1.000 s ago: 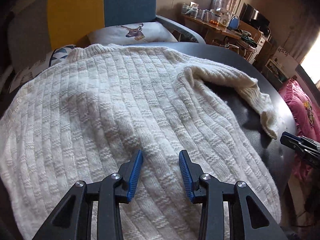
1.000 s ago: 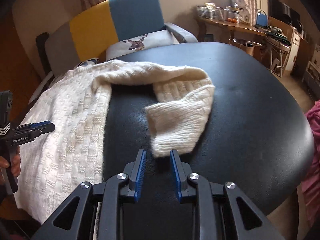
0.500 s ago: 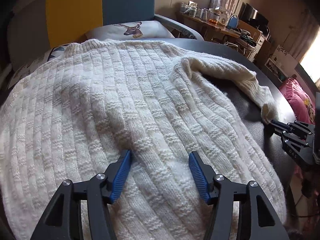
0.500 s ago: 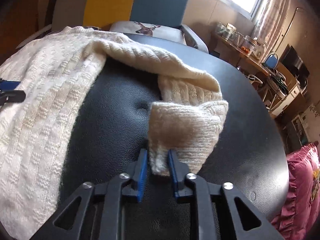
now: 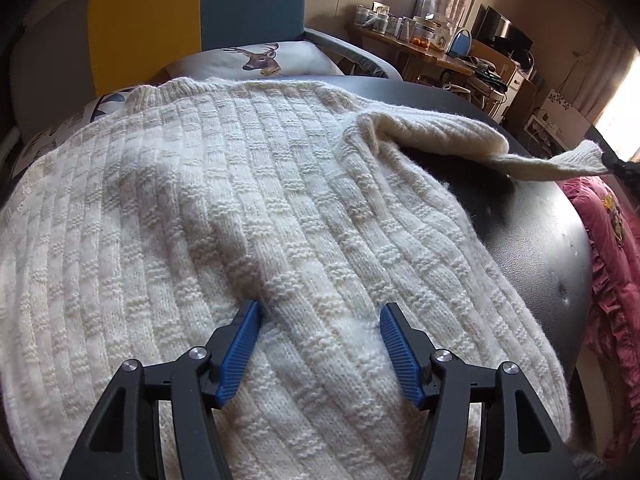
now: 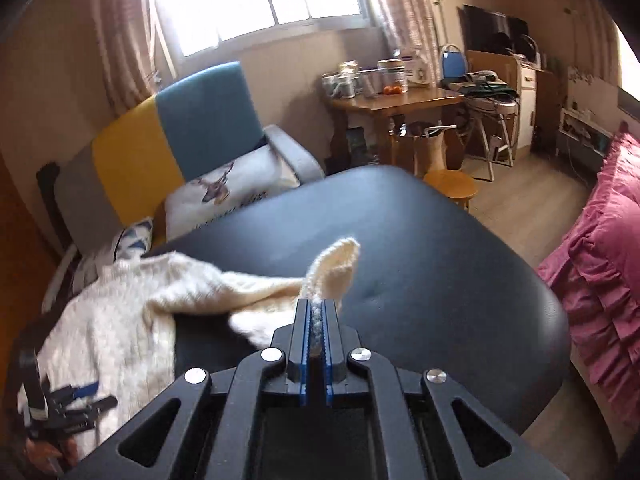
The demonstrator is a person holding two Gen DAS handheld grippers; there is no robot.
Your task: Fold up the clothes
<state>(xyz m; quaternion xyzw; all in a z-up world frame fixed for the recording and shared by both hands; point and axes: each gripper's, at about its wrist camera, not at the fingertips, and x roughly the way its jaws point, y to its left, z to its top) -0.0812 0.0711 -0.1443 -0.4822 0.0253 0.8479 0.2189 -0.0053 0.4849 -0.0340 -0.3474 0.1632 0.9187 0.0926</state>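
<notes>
A cream knitted sweater [image 5: 200, 200] lies spread over the left part of a black padded table [image 5: 532, 232]. My left gripper [image 5: 319, 309] rests on its lower body; its jaws are opening, with a low ridge of knit between the blue pads but not pinched. My right gripper [image 6: 317, 305] is shut on the cuff [image 6: 336, 260] of the right sleeve [image 5: 440, 132]. The cuff is lifted off the table and the sleeve is stretched out to the right. In the left wrist view the right gripper [image 5: 622, 166] shows at the right edge. In the right wrist view the left gripper [image 6: 100, 396] shows at the lower left.
A sofa with a yellow and teal back [image 5: 192, 20] and a deer cushion [image 5: 260, 60] stands behind the table. Pink ruffled bedding [image 6: 600, 260] lies close on the right. Beyond are a wooden desk with jars [image 6: 396, 96] and a round stool [image 6: 450, 184].
My right gripper closed on the sleeve cuff, then lifted it and pulled it to the right, straightening the sleeve. My left gripper's jaws widened while staying on the sweater body.
</notes>
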